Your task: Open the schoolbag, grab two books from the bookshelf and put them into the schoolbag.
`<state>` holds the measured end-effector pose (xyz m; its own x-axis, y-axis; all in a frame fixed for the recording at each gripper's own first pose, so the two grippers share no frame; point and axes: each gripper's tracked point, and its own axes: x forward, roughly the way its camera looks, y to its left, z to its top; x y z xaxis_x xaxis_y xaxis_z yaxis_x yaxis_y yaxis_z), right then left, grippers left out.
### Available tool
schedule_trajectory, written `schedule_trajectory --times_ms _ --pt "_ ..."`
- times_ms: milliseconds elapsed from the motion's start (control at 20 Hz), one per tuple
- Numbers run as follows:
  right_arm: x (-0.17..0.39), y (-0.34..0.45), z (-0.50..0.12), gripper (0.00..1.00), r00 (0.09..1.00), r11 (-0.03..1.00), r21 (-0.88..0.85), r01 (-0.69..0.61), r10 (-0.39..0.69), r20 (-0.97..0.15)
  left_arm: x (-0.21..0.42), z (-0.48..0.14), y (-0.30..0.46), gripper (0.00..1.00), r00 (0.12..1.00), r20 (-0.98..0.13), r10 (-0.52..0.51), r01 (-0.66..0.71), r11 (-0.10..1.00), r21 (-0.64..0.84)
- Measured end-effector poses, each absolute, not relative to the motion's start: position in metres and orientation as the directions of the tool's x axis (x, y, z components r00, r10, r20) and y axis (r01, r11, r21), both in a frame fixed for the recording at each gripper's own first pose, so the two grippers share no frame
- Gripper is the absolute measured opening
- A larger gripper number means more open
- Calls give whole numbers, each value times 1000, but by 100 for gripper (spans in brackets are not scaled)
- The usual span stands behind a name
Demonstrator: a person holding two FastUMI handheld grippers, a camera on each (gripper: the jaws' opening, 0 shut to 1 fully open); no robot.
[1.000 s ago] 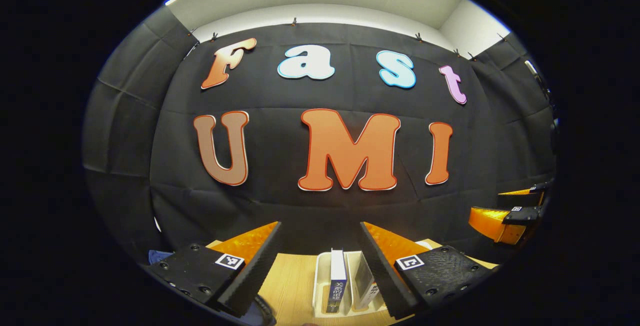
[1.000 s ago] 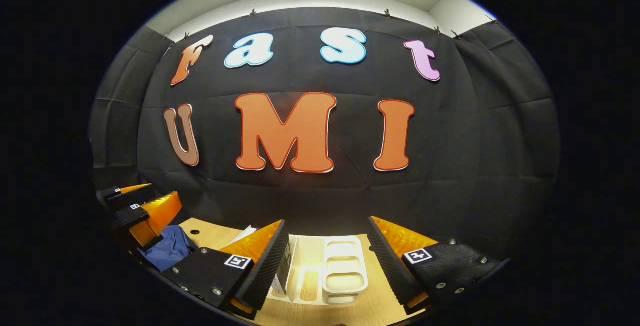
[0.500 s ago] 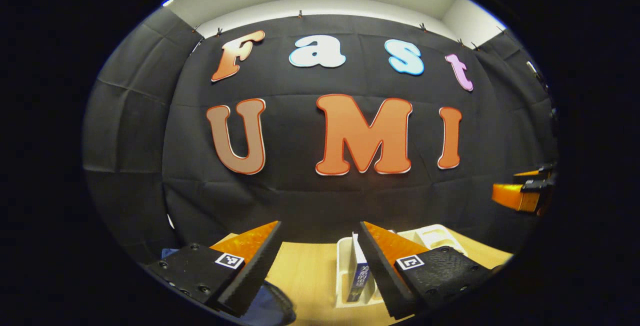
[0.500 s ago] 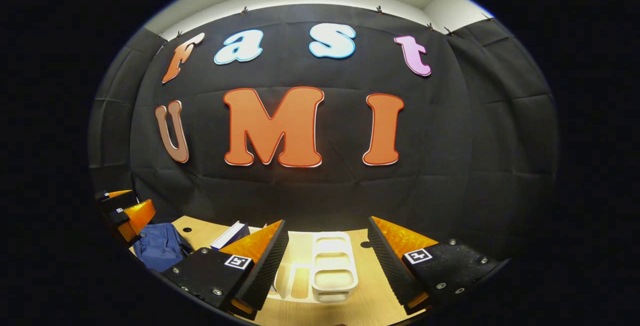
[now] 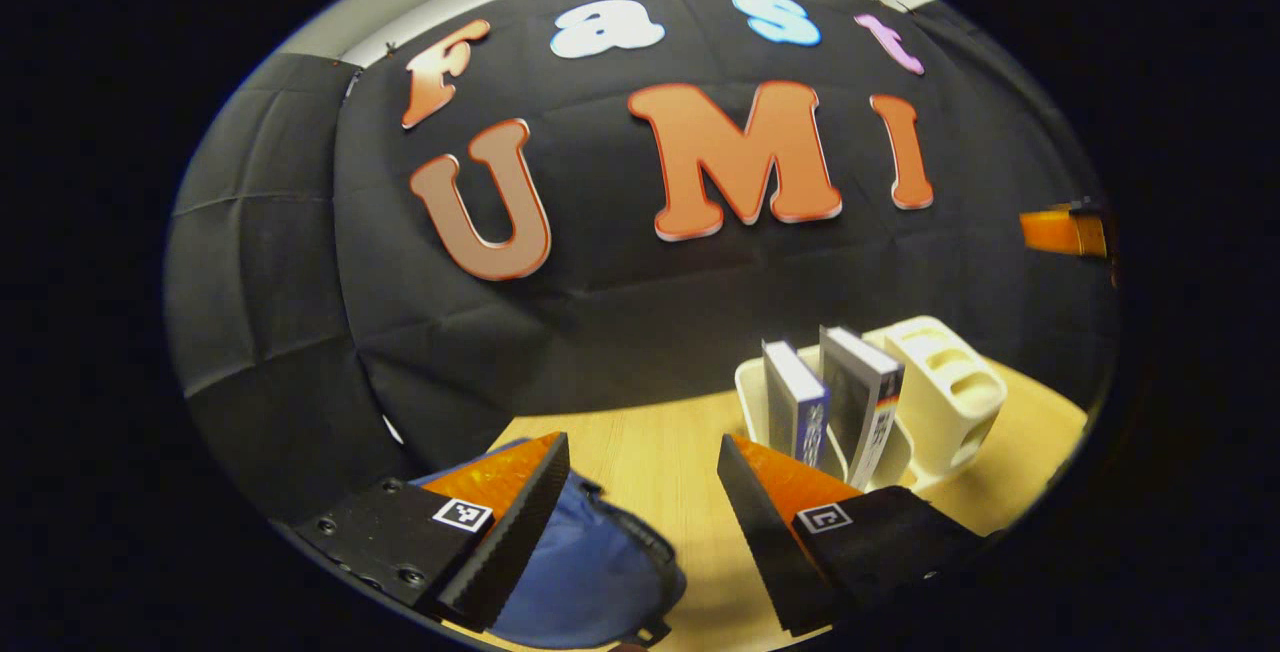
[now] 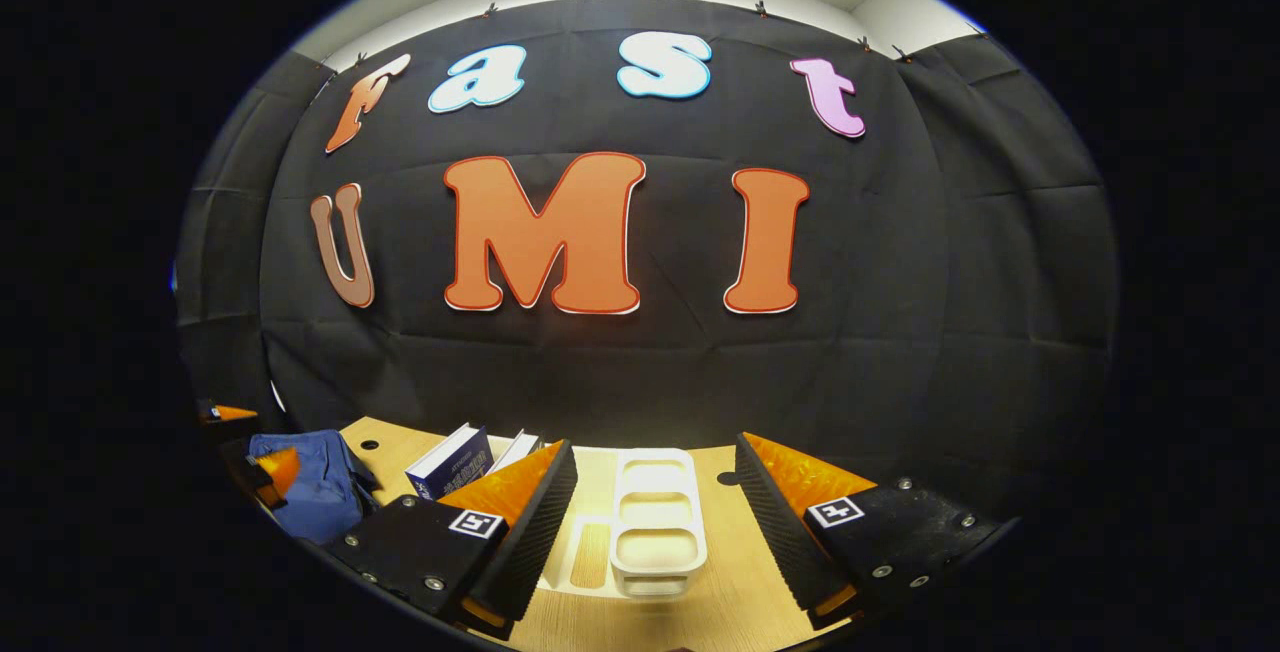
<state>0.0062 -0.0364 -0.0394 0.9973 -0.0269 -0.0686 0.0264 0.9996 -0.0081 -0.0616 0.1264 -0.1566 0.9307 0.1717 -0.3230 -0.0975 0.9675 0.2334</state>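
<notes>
**Both tongs spread above the bench, schoolbag and books in sight**

In the left gripper view, the left tongs (image 5: 640, 492) sit at the bottom of the frame with their two fingers spread wide and nothing between them. Under the left finger, at the lower centre, lies the blue schoolbag (image 5: 590, 572) on the pale wooden bench (image 5: 660, 442). To the right of centre stands a white bookshelf (image 5: 945, 392) with two books upright in it: a blue-spined book (image 5: 800, 412) and, just beside it on the right, a grey-covered book (image 5: 865, 407). At the far right edge, a part of the right tongs (image 5: 1060, 230) shows in the air, well apart from the books.

In the right gripper view, the right tongs (image 6: 655, 502) fill the bottom of the frame, fingers likewise spread and empty. Between them, farther off, the white bookshelf (image 6: 655, 522) rests on the bench (image 6: 740, 592). Left of it the two books (image 6: 452, 462) lean, partly hidden behind the left finger. At the lower left lies the schoolbag (image 6: 305, 492), with the left tongs (image 6: 262, 467) just over it.
</notes>
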Motion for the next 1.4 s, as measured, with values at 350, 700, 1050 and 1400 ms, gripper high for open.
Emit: schedule_trajectory --times_ms 350,700,1050,1400 --pt "12 -48 -58 95 995 1000 -11 26 -27 -99 -91 -243 148 98 852 -471 230 16 887 462" --pt "20 -51 -72 95 992 1000 -24 19 -21 -123 -130 -312 159 98 758 -583 294 145 794 590" --pt "22 -47 -76 95 991 1000 -31 0 -4 -137 -153 -357 165 98 681 -644 348 227 736 638" --pt "25 -46 -77 94 990 999 -42 1 -6 -140 -152 -375 184 97 653 -621 434 212 682 700"
